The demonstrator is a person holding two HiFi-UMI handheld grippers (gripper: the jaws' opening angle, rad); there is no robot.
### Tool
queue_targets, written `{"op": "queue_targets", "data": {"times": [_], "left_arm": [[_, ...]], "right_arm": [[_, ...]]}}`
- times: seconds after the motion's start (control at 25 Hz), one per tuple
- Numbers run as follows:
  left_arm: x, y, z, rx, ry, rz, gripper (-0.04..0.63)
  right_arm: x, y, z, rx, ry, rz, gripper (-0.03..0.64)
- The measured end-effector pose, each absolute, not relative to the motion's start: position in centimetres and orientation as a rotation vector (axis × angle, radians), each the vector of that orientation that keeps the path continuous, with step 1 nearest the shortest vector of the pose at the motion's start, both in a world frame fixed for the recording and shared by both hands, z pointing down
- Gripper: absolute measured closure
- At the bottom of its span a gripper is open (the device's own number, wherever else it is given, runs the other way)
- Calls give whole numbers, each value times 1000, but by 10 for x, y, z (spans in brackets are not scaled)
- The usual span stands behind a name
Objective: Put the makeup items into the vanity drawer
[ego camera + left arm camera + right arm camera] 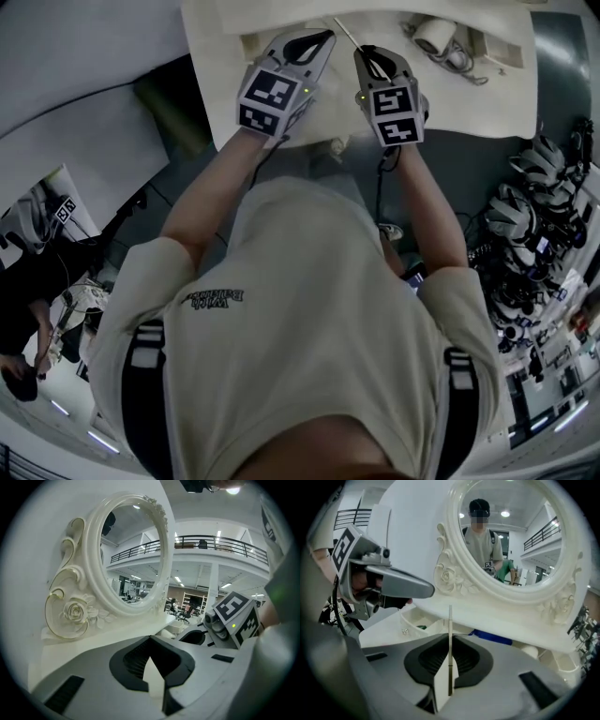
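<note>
My right gripper (366, 52) (450, 644) is shut on a thin pale makeup stick (450, 634) that stands up between its jaws; in the head view the stick (345, 31) pokes out over the white vanity top (487, 94). Just left of it my left gripper (322, 39) (151, 651) is shut with nothing in it, and it shows in the right gripper view (389, 583). Below the ornate white mirror (506, 541) (131, 555) an open white drawer (410, 616) holds a green item (422, 627), and something blue (492, 638) lies beside it.
A white roll with cables (442, 39) lies at the vanity's back right. Helmets and gear (525, 220) crowd the floor on the right. Another person (28, 319) stands at the left. The right gripper (230, 616) shows close by in the left gripper view.
</note>
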State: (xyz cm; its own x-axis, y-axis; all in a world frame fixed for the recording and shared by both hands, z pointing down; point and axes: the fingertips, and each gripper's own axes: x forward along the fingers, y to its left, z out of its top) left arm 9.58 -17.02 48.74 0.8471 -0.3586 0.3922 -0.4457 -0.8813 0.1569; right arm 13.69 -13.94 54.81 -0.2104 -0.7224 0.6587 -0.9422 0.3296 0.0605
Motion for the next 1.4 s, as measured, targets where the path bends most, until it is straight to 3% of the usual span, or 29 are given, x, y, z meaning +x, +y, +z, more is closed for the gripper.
{"op": "queue_targets", "data": {"times": [0.8, 1.4], "left_arm": [[90, -134, 293, 3088, -575, 141, 581], [80, -65, 217, 3275, -594, -89, 581]], "right_arm": [[142, -97, 291, 1892, -2255, 110, 586], [138, -21, 228, 2052, -2265, -99, 586]]}}
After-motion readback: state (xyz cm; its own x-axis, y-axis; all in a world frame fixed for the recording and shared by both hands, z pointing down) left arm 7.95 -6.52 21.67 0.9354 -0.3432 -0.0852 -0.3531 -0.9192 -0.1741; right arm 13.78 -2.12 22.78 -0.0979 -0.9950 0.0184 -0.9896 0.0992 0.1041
